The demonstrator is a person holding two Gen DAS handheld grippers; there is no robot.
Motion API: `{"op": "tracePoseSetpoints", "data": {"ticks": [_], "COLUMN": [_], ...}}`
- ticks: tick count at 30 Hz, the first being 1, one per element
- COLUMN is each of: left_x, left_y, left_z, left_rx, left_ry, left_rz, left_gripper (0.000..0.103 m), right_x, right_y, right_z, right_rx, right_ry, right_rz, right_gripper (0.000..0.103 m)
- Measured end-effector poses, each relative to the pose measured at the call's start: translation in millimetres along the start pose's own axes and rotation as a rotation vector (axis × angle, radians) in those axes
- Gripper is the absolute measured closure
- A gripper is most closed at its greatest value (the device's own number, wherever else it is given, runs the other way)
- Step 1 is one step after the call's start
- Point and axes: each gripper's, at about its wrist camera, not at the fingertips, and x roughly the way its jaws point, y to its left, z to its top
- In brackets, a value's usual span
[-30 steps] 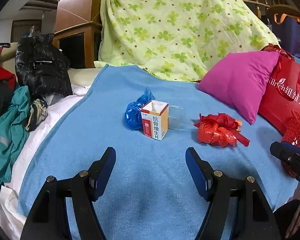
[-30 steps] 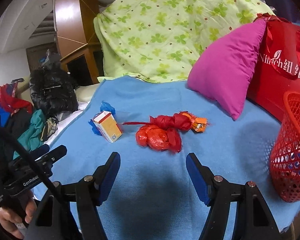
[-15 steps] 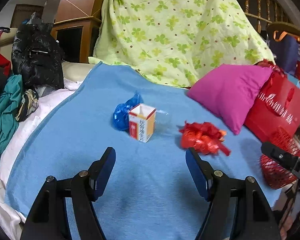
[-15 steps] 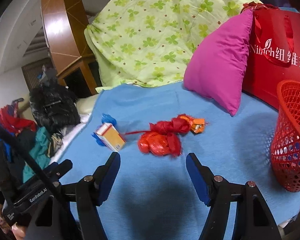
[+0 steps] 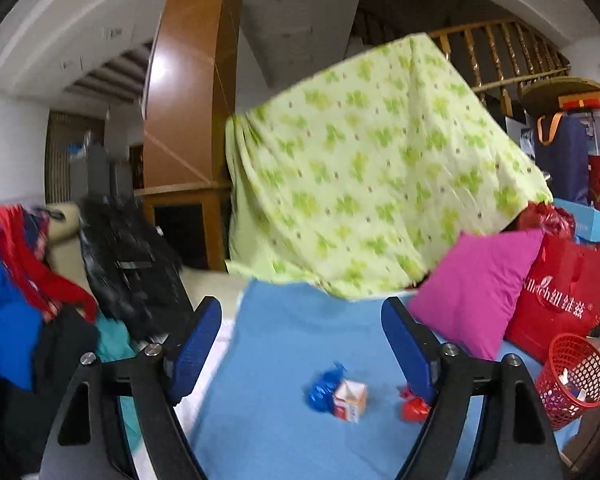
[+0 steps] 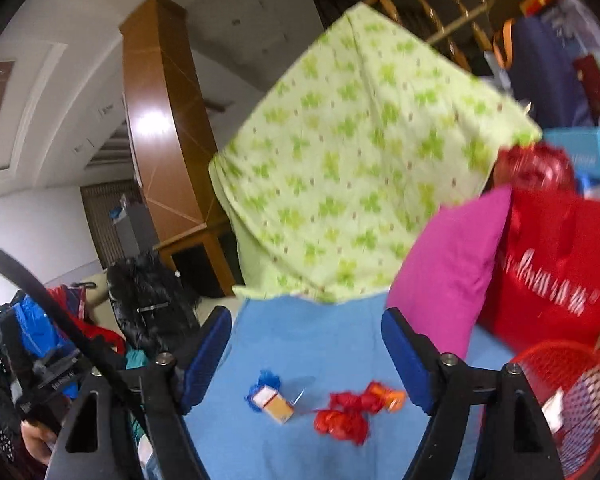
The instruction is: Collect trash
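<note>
Still | step: nothing collected yet, your left gripper [image 5: 302, 346] and right gripper [image 6: 306, 354] have just been opening, jaws apart, nothing between them | trash: crumpled blue plastic bag [image 5: 322, 388], small white-and-orange cardboard box [image 5: 350, 400], red plastic wad [image 6: 346, 416] on blue blanket [image 5: 300, 332] | next: lower onto one piece, carry it right to red mesh basket [image 5: 572, 380].

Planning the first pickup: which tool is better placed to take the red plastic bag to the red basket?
Probably the right tool. In its view the red plastic bag lies near centre with the red basket close alongside. From the left tool, both sit off to the side. Both tools are open and empty.
</note>
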Motion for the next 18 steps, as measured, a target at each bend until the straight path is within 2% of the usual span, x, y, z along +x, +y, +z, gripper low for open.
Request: {"op": "tracePoseSetpoints", "data": {"ticks": [3, 5, 8, 9, 12, 18], "left_x": [-10, -4, 26, 44, 77, 121], "left_y": [5, 5, 4, 3, -4, -20], "left_z": [-5, -15, -45, -59, -88, -129], "left_rx": [0.024, 0.018, -0.003, -0.010, -0.017, 0.022], "left_ry": [-0.033, -0.019, 0.090, 0.153, 0.247, 0.342], "left_rz": [0.043, 0.048, 0.046, 0.045, 0.037, 0.014], "left_gripper": [0.011, 0.009, 0.009, 0.009, 0.009, 0.009], "right_x": [-11, -3, 21, 28, 56, 110], "right_y": [-7, -15, -28, -33, -48, -75], "right_z": [-10, -29, -61, -68, -96, -140], "right_rx": [0.011, 0.023, 0.026, 0.029, 0.062, 0.083], "right_ry": [-0.015, 0.019, 0.110, 0.136, 0.219, 0.341], "right_rz": [0.016, 0.020, 0.033, 0.033, 0.042, 0.016], "right_gripper": [0.017, 0.017, 0.017, 0.017, 0.017, 0.017]}}
